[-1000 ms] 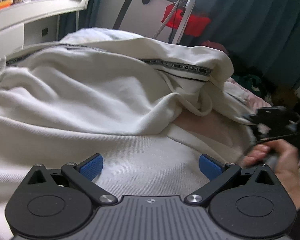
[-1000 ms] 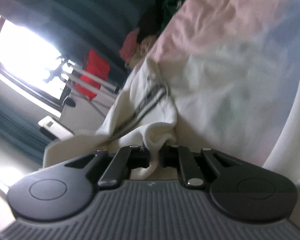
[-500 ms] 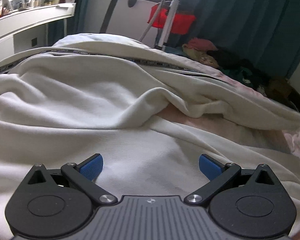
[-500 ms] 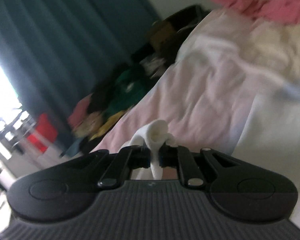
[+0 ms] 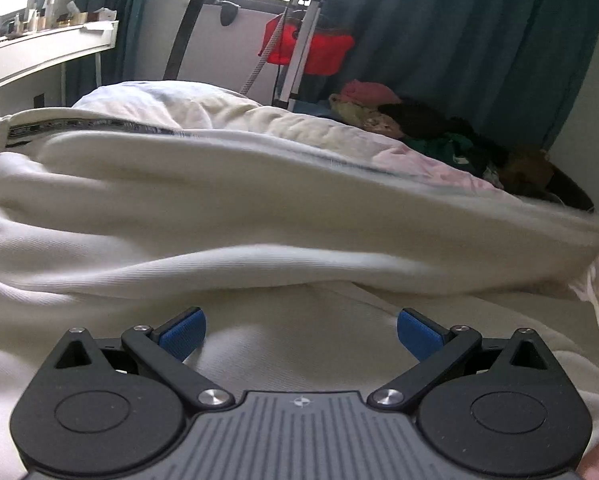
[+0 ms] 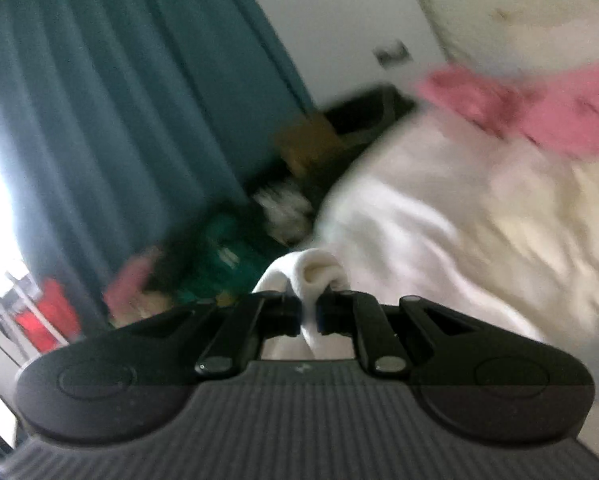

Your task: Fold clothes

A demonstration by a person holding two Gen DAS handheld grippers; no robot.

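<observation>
The cream garment (image 5: 259,200) lies spread across the bed (image 5: 439,160), filling most of the left wrist view. Its upper fold stretches in a long taut ridge from the bed's left edge, where a dark printed band (image 5: 59,128) runs along a hem, to the right edge of the view; the lettering on that band is too blurred to read. The far right end of the ridge is cut off by the frame, so what holds it there cannot be seen in this view.

The left gripper (image 5: 299,330) hangs just above the lower layer of the garment, its blue pads (image 5: 181,332) spread wide with nothing between them.

In the right wrist view the right gripper (image 6: 309,312) is pressed together on a bunched tip of the garment (image 6: 315,270), which bulges out past the fingers. This view is heavily smeared: the bed's pale cover (image 6: 459,220), a pink cloth (image 6: 539,112) toward its far edge and a dark heap of clothes (image 6: 219,256) beside the bed are only blurs. Teal curtains (image 6: 119,120) fill the background.
</observation>
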